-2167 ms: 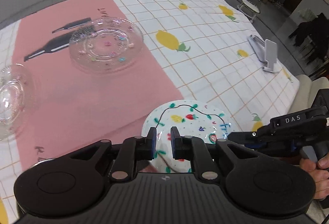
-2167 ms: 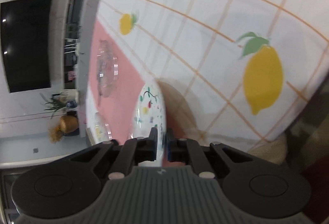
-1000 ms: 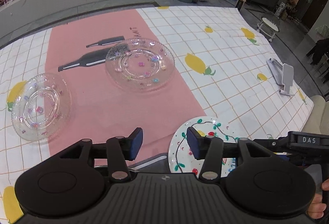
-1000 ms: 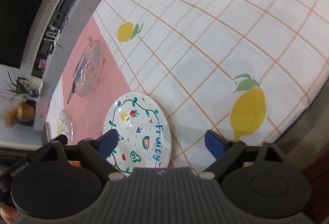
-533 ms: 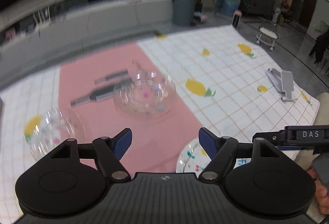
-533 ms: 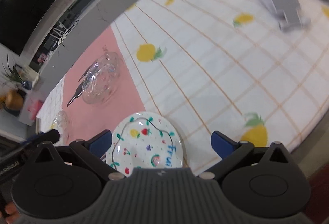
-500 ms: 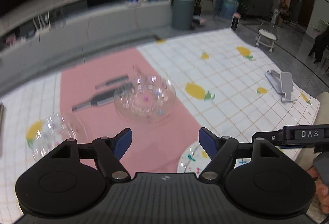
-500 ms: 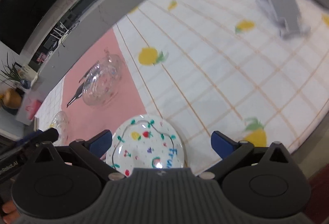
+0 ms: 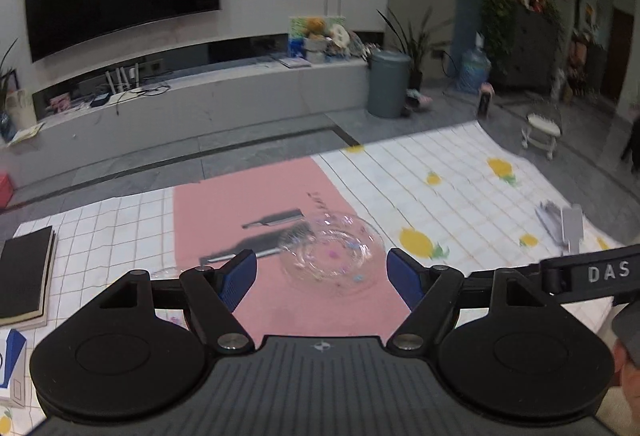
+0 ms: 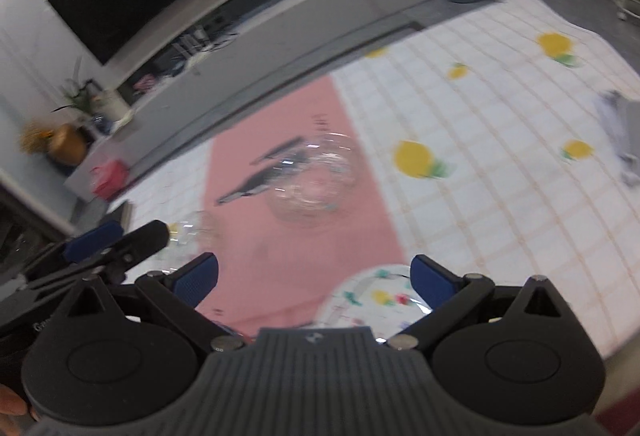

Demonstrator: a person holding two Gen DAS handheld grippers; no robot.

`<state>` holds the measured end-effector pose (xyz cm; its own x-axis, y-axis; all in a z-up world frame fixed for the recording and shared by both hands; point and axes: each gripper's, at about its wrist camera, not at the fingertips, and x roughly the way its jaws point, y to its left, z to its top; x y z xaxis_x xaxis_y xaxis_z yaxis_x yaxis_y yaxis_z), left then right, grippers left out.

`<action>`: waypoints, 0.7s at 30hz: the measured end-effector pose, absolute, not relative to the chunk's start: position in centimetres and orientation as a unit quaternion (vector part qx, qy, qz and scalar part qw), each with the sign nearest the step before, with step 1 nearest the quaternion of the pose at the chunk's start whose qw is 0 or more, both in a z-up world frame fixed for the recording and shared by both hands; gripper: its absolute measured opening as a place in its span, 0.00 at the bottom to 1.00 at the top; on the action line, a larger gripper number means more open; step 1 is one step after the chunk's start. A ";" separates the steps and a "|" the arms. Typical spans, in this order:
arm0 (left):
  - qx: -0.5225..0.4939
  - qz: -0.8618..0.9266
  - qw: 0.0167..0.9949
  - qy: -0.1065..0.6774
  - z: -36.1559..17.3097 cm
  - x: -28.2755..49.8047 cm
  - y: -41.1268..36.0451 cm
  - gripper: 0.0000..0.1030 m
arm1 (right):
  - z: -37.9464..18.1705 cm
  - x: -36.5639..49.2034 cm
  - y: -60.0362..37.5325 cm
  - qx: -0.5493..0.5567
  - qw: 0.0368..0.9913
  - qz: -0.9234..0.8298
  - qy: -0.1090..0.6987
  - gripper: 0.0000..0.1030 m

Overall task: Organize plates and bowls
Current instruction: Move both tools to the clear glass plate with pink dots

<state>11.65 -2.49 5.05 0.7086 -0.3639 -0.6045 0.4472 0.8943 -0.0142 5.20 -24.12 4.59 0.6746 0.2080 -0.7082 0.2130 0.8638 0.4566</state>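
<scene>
Left gripper: jaws stand wide apart, nothing between the pads; they have just been opening. Through the gap, at frame centre in the left wrist view, a clear glass plate sits on the pink strip of the tablecloth. A second glass dish is only partly visible at the left finger, blurred.

Right gripper: jaws fully spread, empty; they too have just been opening. In the right wrist view, the white fruit-painted plate lies low in the frame, right of centre, beside the right-hand finger, on the cloth at the pink strip's edge. The glass plate is at mid-frame, motion-blurred.

A dark notebook lies at the left edge of the left wrist view; a grey stand lies at right.
</scene>
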 end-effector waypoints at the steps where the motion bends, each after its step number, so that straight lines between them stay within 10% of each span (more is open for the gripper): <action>1: 0.058 -0.219 0.922 0.315 5.1 12.0 -1.9 0.85 | 4.9 6.0 -23.5 0.261 0.875 0.005 0.408 0.97; 21: -0.190 -0.058 0.894 0.401 -3.1 22.1 16.5 0.80 | -2.0 24.1 -11.9 0.239 0.805 0.119 0.530 0.97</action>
